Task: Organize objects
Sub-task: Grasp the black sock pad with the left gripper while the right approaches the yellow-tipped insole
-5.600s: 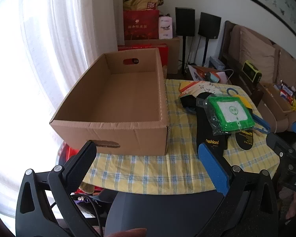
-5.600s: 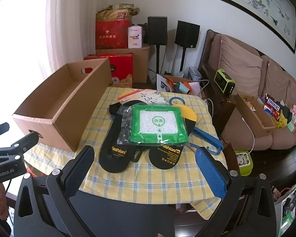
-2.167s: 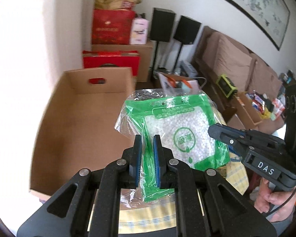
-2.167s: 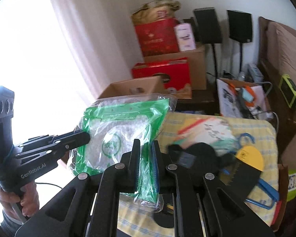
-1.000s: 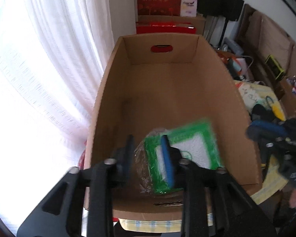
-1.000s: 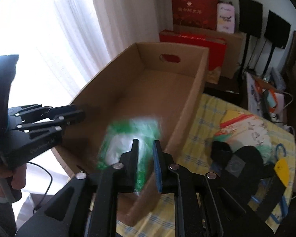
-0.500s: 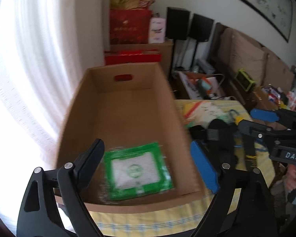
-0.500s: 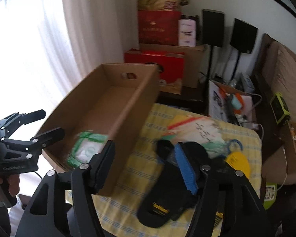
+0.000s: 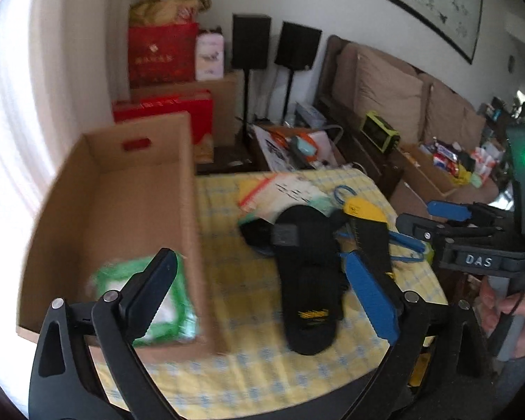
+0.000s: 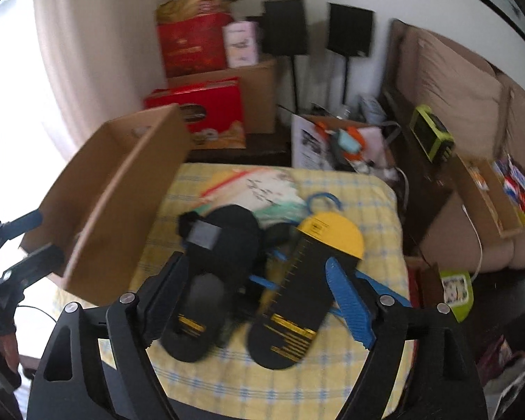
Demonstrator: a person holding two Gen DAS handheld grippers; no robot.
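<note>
Both grippers, left gripper (image 9: 259, 280) and right gripper (image 10: 259, 290), have their jaws opening with nothing between them, so this looks like the gap between items. Green packet (image 9: 164, 301) lies in the near end of the cardboard box (image 9: 189, 189), the only thing I can see inside. Next up is probably the black slippers (image 10: 220, 245) on the tabletop (image 9: 227, 367) beside the box, likely needing a pinch on an edge.
</note>
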